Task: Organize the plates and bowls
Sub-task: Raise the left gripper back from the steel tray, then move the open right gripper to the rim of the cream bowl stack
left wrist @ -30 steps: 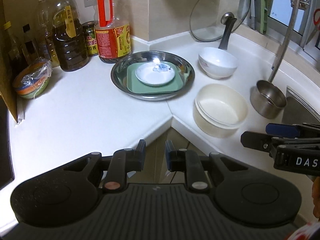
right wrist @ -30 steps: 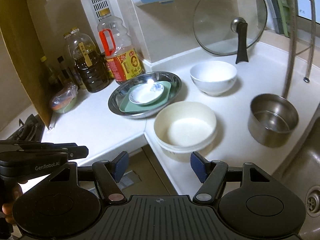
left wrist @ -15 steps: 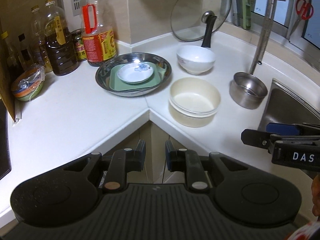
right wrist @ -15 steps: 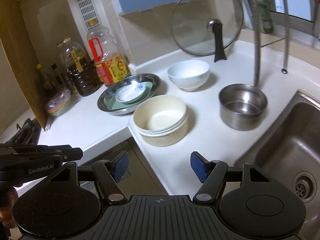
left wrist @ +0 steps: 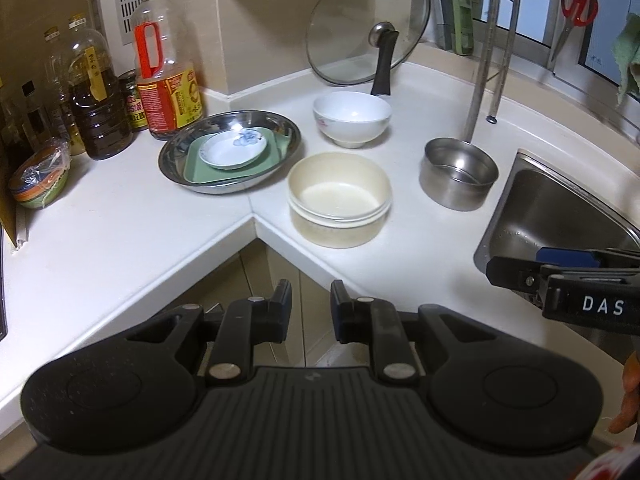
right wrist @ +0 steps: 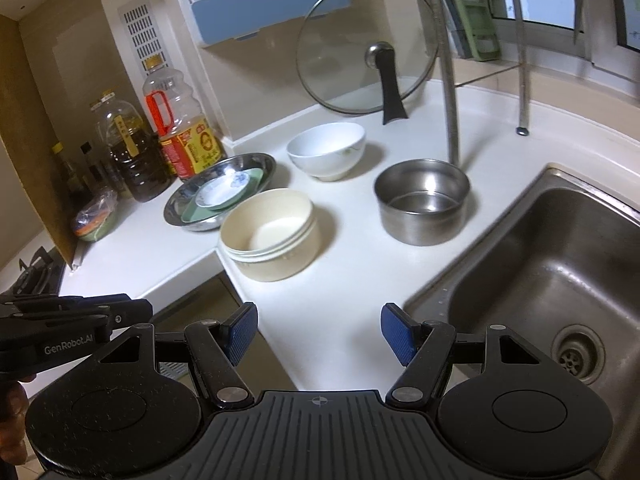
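hidden: green tray (left wrist: 224, 172) mostly under saucer (left wrist: 233, 151) | steel pan (left wrist: 229, 152) round, glossy | left gripper (left wrist: 311, 306) narrowly parted, empty | right gripper (right wrist: 318, 334) released, empty

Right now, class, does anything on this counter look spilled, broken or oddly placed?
Nothing looks spilled or broken. One oddity: the glass lid stands on edge, leaning against the wall behind the white bowl, rather than lying flat.

Home kitchen: sink (right wrist: 552, 276), oil bottles (left wrist: 98, 108), countertop (left wrist: 120, 216)
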